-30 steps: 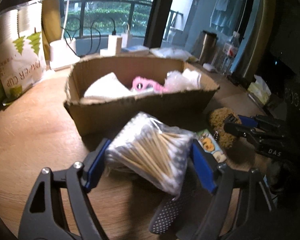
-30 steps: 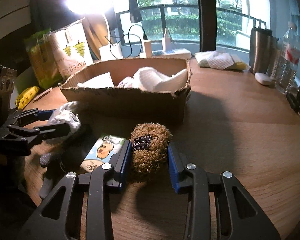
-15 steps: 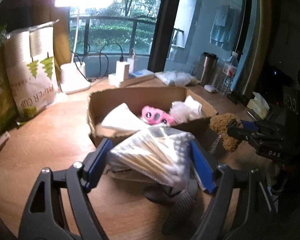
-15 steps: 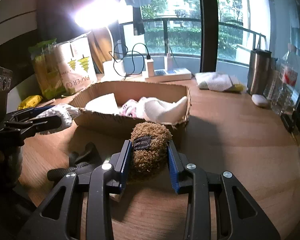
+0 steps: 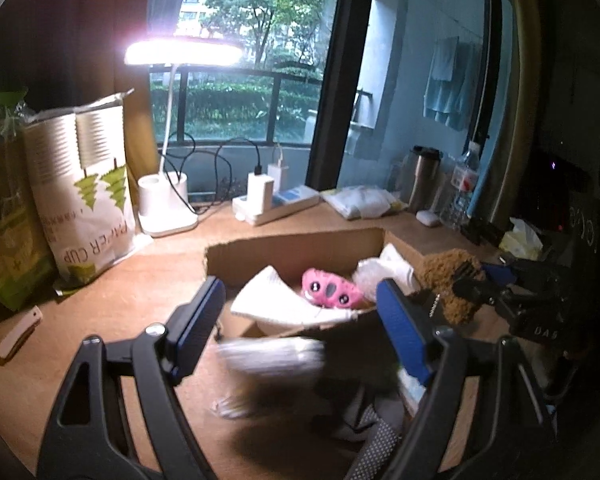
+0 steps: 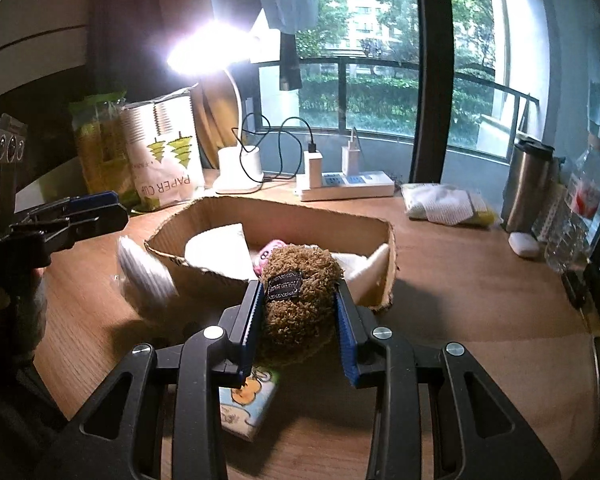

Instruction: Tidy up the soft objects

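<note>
An open cardboard box [image 5: 292,244] [image 6: 284,212] holds a white cloth [image 5: 276,300], a pink plush toy [image 5: 328,290] and a crinkled plastic bag. My right gripper [image 6: 298,286] is shut on a brown fuzzy plush [image 6: 300,312] [image 5: 448,276], held in the air at the box's near wall. My left gripper [image 5: 300,286] hovers over the box's near-left corner with its jaws wide and nothing between them. The bag of cotton swabs [image 5: 272,354] [image 6: 144,272] is a blur below it, outside the box's wall.
A cartoon tissue pack [image 6: 244,400] and a dotted dark glove [image 5: 376,440] lie on the wooden table in front of the box. Behind it stand a lit desk lamp [image 5: 168,204], a paper-cup bag [image 5: 84,196], a power strip [image 6: 348,188], a steel tumbler [image 6: 528,184] and a water bottle.
Both grippers have risen and tilted up. The swab bag has come out of the left jaws and dropped beside the box. The brown plush has been lifted off the table toward the box.
</note>
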Tool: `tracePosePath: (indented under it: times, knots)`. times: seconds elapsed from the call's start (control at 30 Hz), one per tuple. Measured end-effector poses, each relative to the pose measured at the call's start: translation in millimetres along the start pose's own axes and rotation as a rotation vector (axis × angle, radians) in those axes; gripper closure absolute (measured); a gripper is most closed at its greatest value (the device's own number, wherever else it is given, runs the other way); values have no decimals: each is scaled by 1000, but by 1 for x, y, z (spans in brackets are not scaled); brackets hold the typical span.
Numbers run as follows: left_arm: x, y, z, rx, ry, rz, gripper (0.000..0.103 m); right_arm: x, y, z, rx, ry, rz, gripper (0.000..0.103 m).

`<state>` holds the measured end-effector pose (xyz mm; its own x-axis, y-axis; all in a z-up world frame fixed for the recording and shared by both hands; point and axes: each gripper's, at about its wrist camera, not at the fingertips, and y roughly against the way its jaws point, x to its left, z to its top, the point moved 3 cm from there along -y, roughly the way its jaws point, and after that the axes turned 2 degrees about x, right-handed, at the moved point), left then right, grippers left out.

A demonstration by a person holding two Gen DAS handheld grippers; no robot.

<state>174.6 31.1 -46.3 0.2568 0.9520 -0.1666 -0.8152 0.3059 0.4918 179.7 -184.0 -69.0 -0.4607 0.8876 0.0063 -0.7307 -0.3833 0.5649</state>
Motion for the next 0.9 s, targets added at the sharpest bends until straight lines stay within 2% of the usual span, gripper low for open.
tracePosePath:
  times: [0.1,0.13,0.17,0.33,0.43,0.5,0.67,0.9]
  knots:
    - [1,-4,3,-4,-8,6,25,5,-1,6,-11,15,6,67]
    - [1,-6,3,-1,-11,7,29,6,-1,8,-16,21,8,67]
    - [2,-9,3,7,-15,13,38,7,-1,10,-20,25,10,67]
    - [4,-16,-2,47,-12,4,40,12,-1,15,-33,41,14,67]
    - [3,-20,-12,88,-9,9,36,11,-4,13,-26,39,15,67]
    - [2,-25,-22,120,-23,21,23,10,-5,11,-21,36,16,67]
    - [-1,-35,-43,180,-52,52,21,7,-3,8,-19,26,14,67]
    - [5,-41,-54,200,-74,142,15,3,-1,4,-17,15,8,67]
